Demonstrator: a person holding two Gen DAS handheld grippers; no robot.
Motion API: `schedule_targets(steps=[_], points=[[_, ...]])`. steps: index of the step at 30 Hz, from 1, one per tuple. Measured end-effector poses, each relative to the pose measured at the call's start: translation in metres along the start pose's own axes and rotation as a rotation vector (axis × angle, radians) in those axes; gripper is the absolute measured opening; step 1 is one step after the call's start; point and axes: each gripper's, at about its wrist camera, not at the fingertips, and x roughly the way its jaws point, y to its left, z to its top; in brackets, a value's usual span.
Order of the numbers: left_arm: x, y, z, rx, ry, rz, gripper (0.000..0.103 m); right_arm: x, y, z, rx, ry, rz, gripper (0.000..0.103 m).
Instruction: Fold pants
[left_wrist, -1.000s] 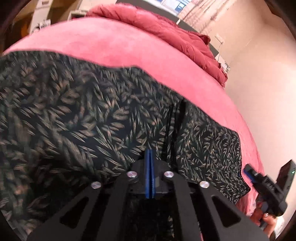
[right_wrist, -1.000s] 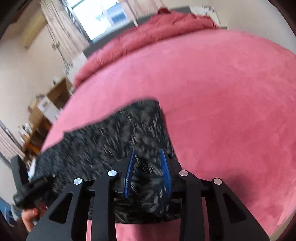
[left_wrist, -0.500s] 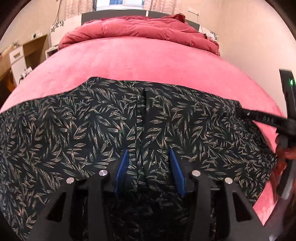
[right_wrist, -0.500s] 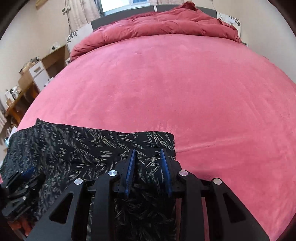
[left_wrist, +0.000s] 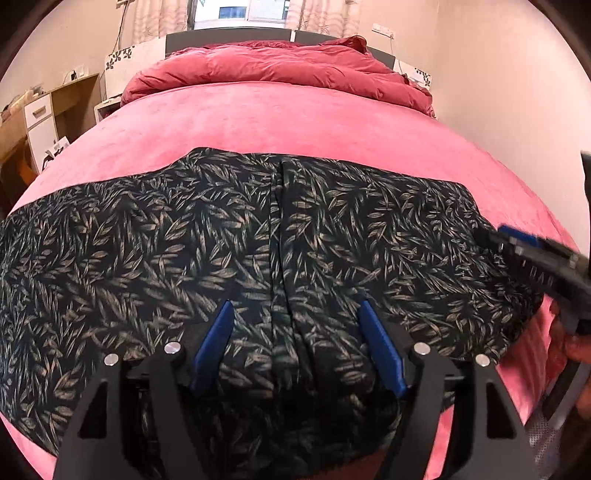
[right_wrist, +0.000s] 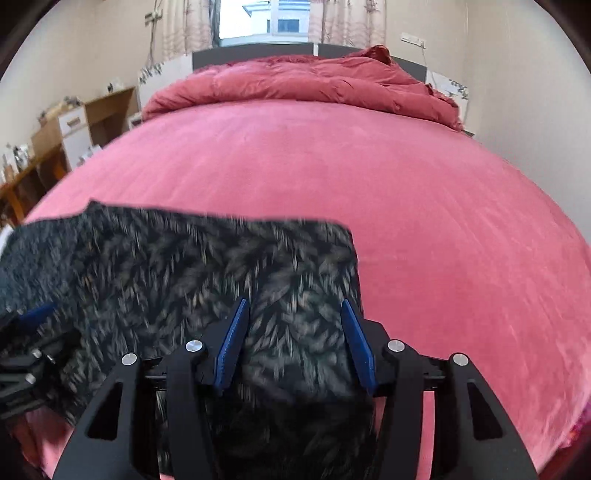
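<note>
**Both grippers open over the spread pants**

The left gripper (left_wrist: 295, 350) is standing with its blue pads (left_wrist: 212, 350) set wide apart, nothing pinched between them; the cloth of the pants (left_wrist: 184, 258) is lying flat underneath, its centre seam running straight up between the two pads. The right gripper (right_wrist: 295, 347) is likewise gaping, its pads (right_wrist: 231, 347) spread over the right-hand end of the pants (right_wrist: 166, 280), close to the edge where the dark leaf print is ending. That view is blurring, so whether the pads are touching the cloth cannot be told.

The garment is lying stretched sideways across the near part of the bed (left_wrist: 295, 122), one flat dark band from far left to the right gripper (left_wrist: 535, 258), which is showing at the frame's right edge. Judging from this, the laying-out step is looking finished and no grip is in hand. The next move is probably calling for each gripper to close on a near edge or end and carry it across, keeping the layers even so the seam is not skewing.

The bed cover is a plush pink-red, unbroken beyond the pants. A bunched red duvet (right_wrist: 303, 85) is sitting by the dark headboard (left_wrist: 229, 37), with a curtained window (right_wrist: 266, 18) above, and a wooden desk (left_wrist: 40, 118) is standing along the left wall.
</note>
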Motion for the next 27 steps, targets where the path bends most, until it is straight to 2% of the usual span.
schedule_targets(steps=[3, 5, 8, 9, 12, 18, 21, 23, 27], points=[[0.0, 0.0, -0.003, -0.014, 0.004, -0.006, 0.075, -0.008, 0.0, -0.013, 0.051, 0.008, -0.019, 0.059], [-0.003, 0.002, -0.007, -0.009, 0.004, 0.001, 0.076, -0.01, -0.001, -0.023, 0.084, 0.023, -0.023, 0.06], [-0.011, 0.004, -0.015, -0.014, 0.01, 0.017, 0.08, -0.01, 0.005, -0.027, 0.063, 0.022, -0.044, 0.061], [-0.016, 0.005, -0.017, -0.028, 0.014, 0.02, 0.086, -0.01, 0.004, -0.026, 0.065, 0.02, -0.043, 0.062], [-0.027, 0.016, -0.016, -0.081, 0.02, 0.02, 0.093, -0.011, 0.005, -0.027, 0.073, 0.023, -0.038, 0.062], [-0.049, 0.05, -0.019, -0.172, 0.012, 0.004, 0.101, -0.01, 0.005, -0.025, 0.07, 0.027, -0.021, 0.073], [-0.065, 0.064, -0.022, -0.182, -0.018, 0.038, 0.101, -0.01, 0.007, -0.024, 0.067, 0.029, -0.019, 0.076], [-0.075, 0.075, -0.023, -0.193, -0.04, 0.06, 0.101, -0.01, 0.008, -0.024, 0.07, 0.03, -0.012, 0.085], [-0.101, 0.113, -0.025, -0.26, -0.108, 0.134, 0.101, -0.011, 0.013, -0.025, 0.056, 0.033, -0.023, 0.086]])
